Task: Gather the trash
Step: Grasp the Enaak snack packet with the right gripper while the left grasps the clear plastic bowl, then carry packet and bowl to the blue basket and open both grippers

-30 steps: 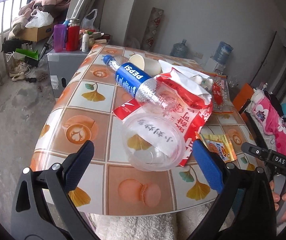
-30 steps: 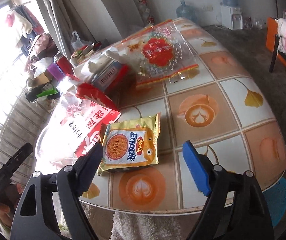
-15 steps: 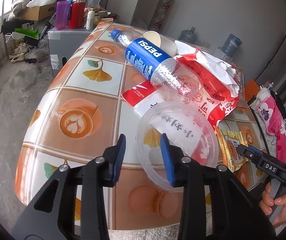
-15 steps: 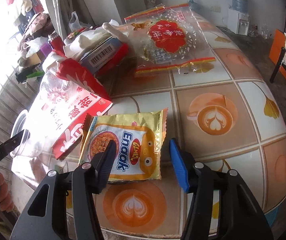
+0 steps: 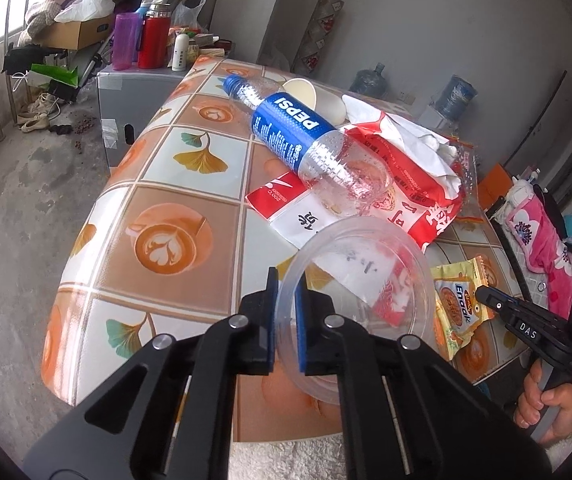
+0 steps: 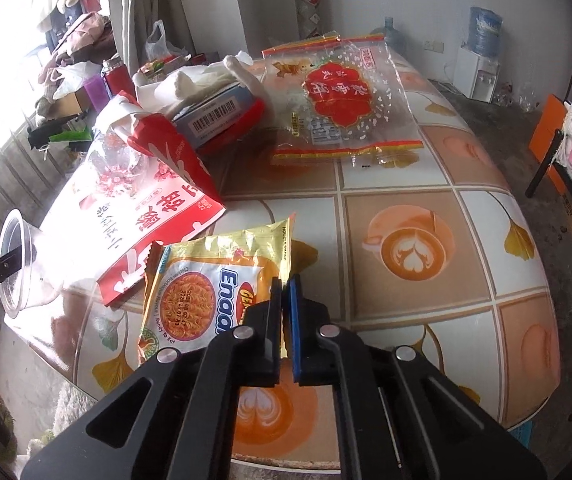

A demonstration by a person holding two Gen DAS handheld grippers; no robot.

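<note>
A clear plastic cup (image 5: 366,280) lies on its side at the table's near edge. My left gripper (image 5: 286,292) is closing, and its pads press the cup's rim from both sides. The cup (image 6: 18,264) also shows at the far left of the right wrist view. A yellow Enaak noodle packet (image 6: 206,292) lies flat on the tiled table (image 6: 406,312). My right gripper (image 6: 286,292) is closing, its pads pinching the packet's right edge. From the left wrist view the packet (image 5: 456,304) sits right of the cup.
An empty Pepsi bottle (image 5: 290,128) rests on a red-and-white bag (image 5: 418,188). A paper cup (image 5: 306,94) lies behind it. A clear bag with a red label (image 6: 342,100) and a barcoded box (image 6: 214,116) sit further back. A grey cabinet (image 5: 126,96) stands left.
Both grippers went from wide open to closed. The left one shifted left onto the cup's rim; the right one dropped lower and took hold of the yellow packet's edge.
</note>
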